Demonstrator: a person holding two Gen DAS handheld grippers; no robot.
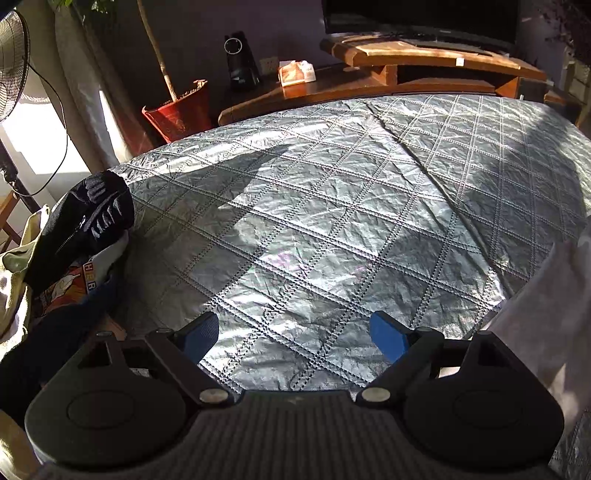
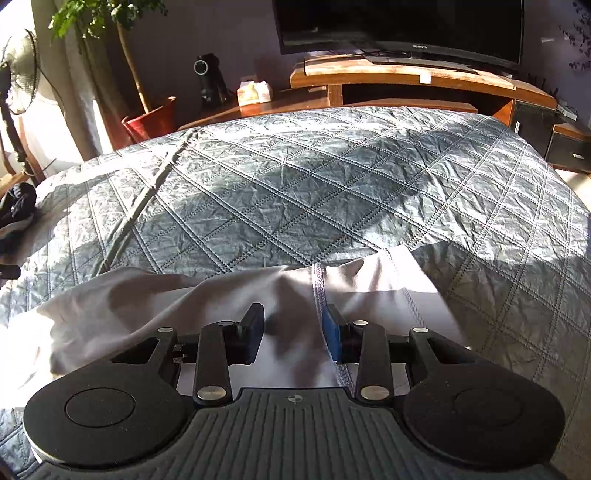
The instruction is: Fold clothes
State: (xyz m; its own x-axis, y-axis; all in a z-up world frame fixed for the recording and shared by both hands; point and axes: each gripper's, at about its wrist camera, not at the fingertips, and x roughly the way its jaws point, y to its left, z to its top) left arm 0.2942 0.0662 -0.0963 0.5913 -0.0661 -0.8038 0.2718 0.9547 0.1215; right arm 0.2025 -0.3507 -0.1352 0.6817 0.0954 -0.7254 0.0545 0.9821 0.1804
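A white garment [image 2: 147, 306] lies rumpled on the near part of a grey quilted bedspread [image 2: 332, 177]. My right gripper [image 2: 292, 310] hovers low over it, jaws partly apart. A stitched seam of the cloth runs up beside the right blue pad [image 2: 330, 332], and cloth shows in the gap unpinched. In the left wrist view my left gripper [image 1: 293, 325] stands wide open above bare bedspread [image 1: 332, 203], with nothing between its fingers. The white garment [image 1: 546, 302] shows at that view's right edge. A pile of clothes topped by a dark garment [image 1: 88, 221] sits at the bed's left edge.
Beyond the bed's far edge stand a wooden TV stand [image 2: 406, 77] with a television [image 2: 399, 26], a black speaker [image 2: 210, 81] and a tissue box [image 2: 255, 92]. A potted tree in a red pot [image 2: 151, 118] and a standing fan [image 2: 18, 77] are at far left.
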